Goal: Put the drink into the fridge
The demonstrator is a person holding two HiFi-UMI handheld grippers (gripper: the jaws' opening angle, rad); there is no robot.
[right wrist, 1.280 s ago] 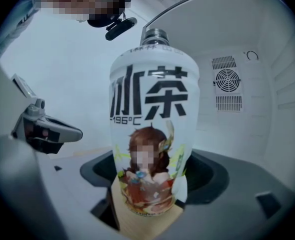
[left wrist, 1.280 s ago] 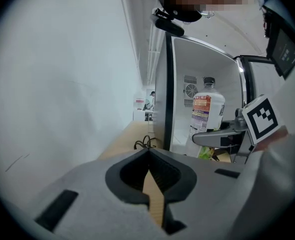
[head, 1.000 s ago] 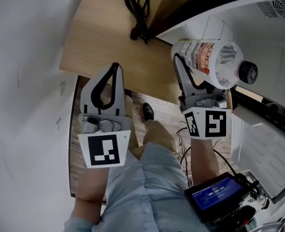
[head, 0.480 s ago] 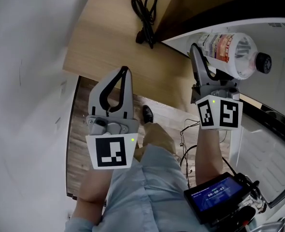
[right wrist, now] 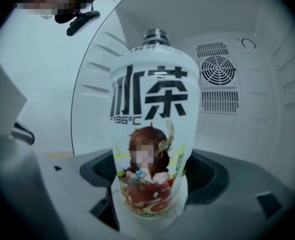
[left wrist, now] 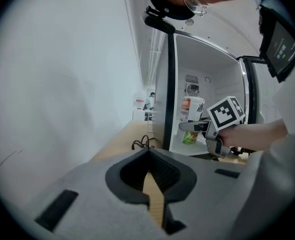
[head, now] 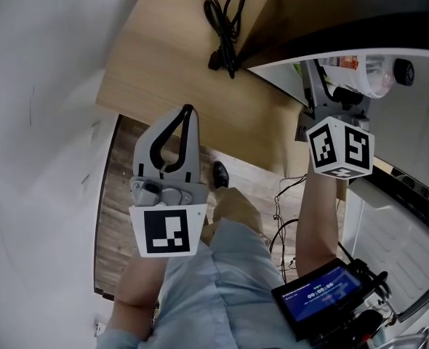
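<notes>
The drink is a white-labelled plastic bottle point(right wrist: 150, 129) with a dark cap, standing upright between the jaws of my right gripper point(right wrist: 150, 204), which is shut on its lower body. In the head view the bottle point(head: 366, 67) and right gripper point(head: 315, 82) are at the upper right, just inside the open white fridge point(head: 418, 122). From the left gripper view the bottle point(left wrist: 191, 109) shows in front of the fridge's lit interior point(left wrist: 207, 79). My left gripper point(head: 187, 112) is shut with nothing in it, held over the wooden counter point(head: 163, 71); its tips point(left wrist: 148, 153) meet.
A coiled black cable point(head: 225, 17) lies on the counter beside the fridge's side. A white wall runs along the left. The fridge's back wall has a round fan vent point(right wrist: 217, 70). A device with a blue screen point(head: 318, 295) hangs near the person's waist, beside the fridge door point(head: 396, 217).
My right gripper has carried the bottle up and to the right in the head view, from the fridge's edge into its opening. The left gripper has stayed where it was.
</notes>
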